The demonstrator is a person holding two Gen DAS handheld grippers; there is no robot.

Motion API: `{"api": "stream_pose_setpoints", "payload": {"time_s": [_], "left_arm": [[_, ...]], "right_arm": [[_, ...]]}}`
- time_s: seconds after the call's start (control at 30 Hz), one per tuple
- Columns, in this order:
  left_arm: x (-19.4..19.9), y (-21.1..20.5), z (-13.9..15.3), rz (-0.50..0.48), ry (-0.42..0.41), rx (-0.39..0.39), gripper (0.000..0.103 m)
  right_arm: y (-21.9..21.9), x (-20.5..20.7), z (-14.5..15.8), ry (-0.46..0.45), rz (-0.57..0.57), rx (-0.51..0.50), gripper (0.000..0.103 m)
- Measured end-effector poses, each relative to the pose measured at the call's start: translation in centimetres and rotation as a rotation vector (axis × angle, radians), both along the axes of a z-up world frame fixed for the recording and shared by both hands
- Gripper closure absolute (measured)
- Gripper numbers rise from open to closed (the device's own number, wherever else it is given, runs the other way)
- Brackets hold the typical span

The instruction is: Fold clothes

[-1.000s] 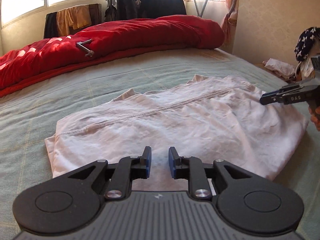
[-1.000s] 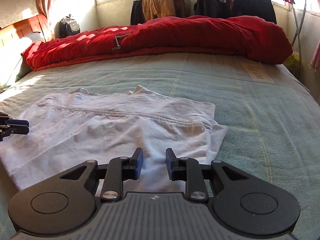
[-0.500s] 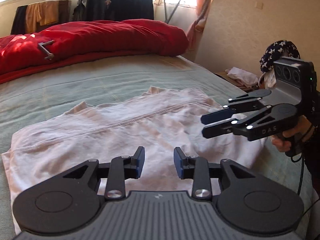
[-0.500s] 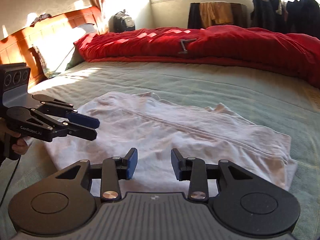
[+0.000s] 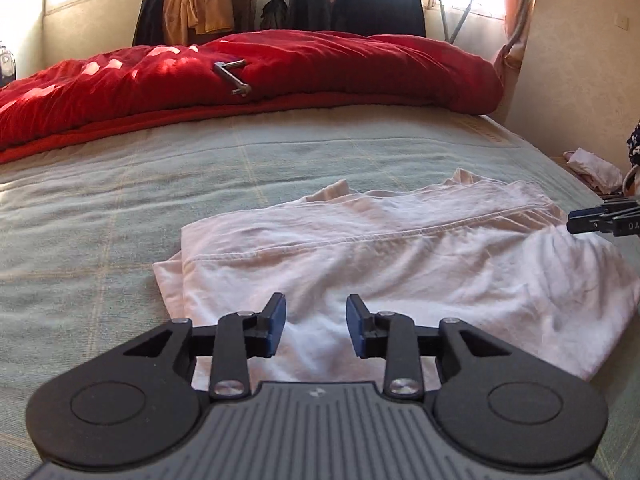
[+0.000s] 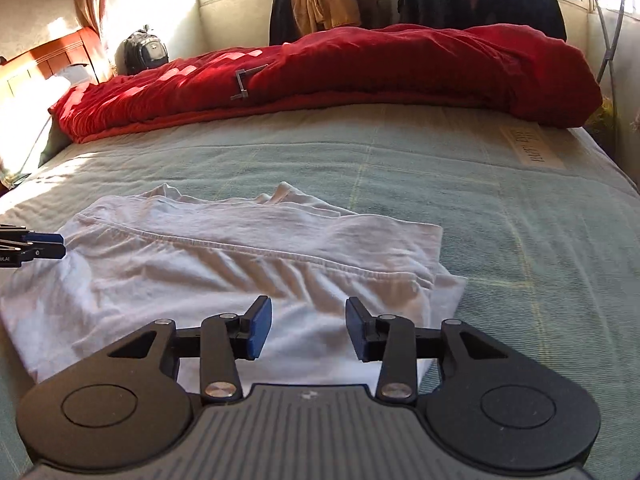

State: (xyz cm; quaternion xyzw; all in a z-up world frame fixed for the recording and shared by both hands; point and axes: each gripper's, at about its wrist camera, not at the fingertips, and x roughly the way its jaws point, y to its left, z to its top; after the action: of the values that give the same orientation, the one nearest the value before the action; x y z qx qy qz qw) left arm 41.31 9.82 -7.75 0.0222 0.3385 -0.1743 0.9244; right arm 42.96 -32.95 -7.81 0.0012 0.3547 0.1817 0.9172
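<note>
A pale pink-white garment (image 5: 400,264) lies partly folded on the green bed cover (image 5: 120,216); it also shows in the right wrist view (image 6: 224,268). My left gripper (image 5: 316,326) is open and empty over the garment's near edge, toward its left end. My right gripper (image 6: 308,328) is open and empty over the near edge, toward its right end. The right gripper's tip shows at the right edge of the left wrist view (image 5: 600,220). The left gripper's tip shows at the left edge of the right wrist view (image 6: 36,244).
A red duvet (image 5: 248,76) lies heaped across the far side of the bed with a metal crank (image 5: 234,76) on it. Dark clothes hang on a rack (image 5: 356,0) by the window. A backpack (image 6: 144,52) and wooden headboard (image 6: 52,60) stand at the left.
Both grippers have swung back from facing each other to facing across the bed. Their jaws have opened wider. The garment has not moved.
</note>
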Motion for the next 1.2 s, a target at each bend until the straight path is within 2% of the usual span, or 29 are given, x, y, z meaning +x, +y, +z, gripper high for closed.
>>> {"api": "stream_pose_setpoints", "payload": {"time_s": [0.07,0.27,0.3,0.37,0.4,0.43,0.5,0.53,0.6,0.63,0.67,0.73,0.77,0.93,1.1,1.2], "left_arm": [[-1.8,-1.3,1.1,-0.070,-0.045,0.068,0.061],[-9.5,-8.4,2.5,-0.366,-0.273,0.491,0.042],[-10.4,-9.5,2.4,-0.405,-0.299,0.521,0.038],[-11.4,-11.1,2.1,-0.467,-0.310,0.532,0.036],[-11.5,-11.8,2.0,-0.483,-0.303,0.516,0.035],[-10.9,-11.9,1.9,-0.466,-0.267,0.470,0.034],[-9.0,-11.7,1.6,-0.396,-0.166,0.356,0.034],[-7.9,-11.0,1.5,-0.350,-0.105,0.266,0.035],[-5.6,-8.1,1.2,-0.240,0.035,0.012,0.039],[-4.7,-6.3,0.8,-0.190,0.105,-0.134,0.042],[-4.1,-4.8,0.4,-0.155,0.153,-0.240,0.042],[-3.8,-2.4,-0.4,-0.110,0.211,-0.383,0.042],[-3.8,-1.4,-0.6,-0.088,0.226,-0.412,0.042],[-5.4,2.5,-1.4,0.022,0.245,-0.377,0.042],[-6.9,6.7,-2.1,0.132,0.262,-0.350,0.041],[-7.5,8.6,-2.1,0.160,0.266,-0.371,0.044]], "right_arm": [[0.2,-1.5,1.0,-0.015,0.032,-0.041,0.049],[4.0,-7.4,4.5,-0.117,0.186,-0.252,0.035],[4.8,-8.2,4.9,-0.136,0.212,-0.262,0.033],[6.9,-8.9,5.1,-0.129,0.259,-0.229,0.033],[8.0,-8.9,5.0,-0.116,0.277,-0.206,0.033],[8.9,-8.9,4.8,-0.107,0.280,-0.187,0.033],[9.8,-7.8,3.8,-0.034,0.266,-0.075,0.034],[10.3,-7.2,3.2,0.005,0.259,-0.016,0.034],[10.1,-6.0,1.6,0.123,0.211,0.190,0.038],[9.8,-5.8,0.9,0.160,0.194,0.272,0.038],[9.4,-5.6,0.3,0.192,0.184,0.368,0.038],[9.0,-5.6,-1.0,0.264,0.191,0.530,0.038],[8.7,-5.7,-1.4,0.280,0.181,0.542,0.038],[7.5,-6.1,-3.1,0.337,0.113,0.546,0.038],[1.6,-8.3,-2.4,0.277,-0.007,0.460,0.038],[-2.0,-9.6,-1.9,0.254,-0.094,0.414,0.035]]}}
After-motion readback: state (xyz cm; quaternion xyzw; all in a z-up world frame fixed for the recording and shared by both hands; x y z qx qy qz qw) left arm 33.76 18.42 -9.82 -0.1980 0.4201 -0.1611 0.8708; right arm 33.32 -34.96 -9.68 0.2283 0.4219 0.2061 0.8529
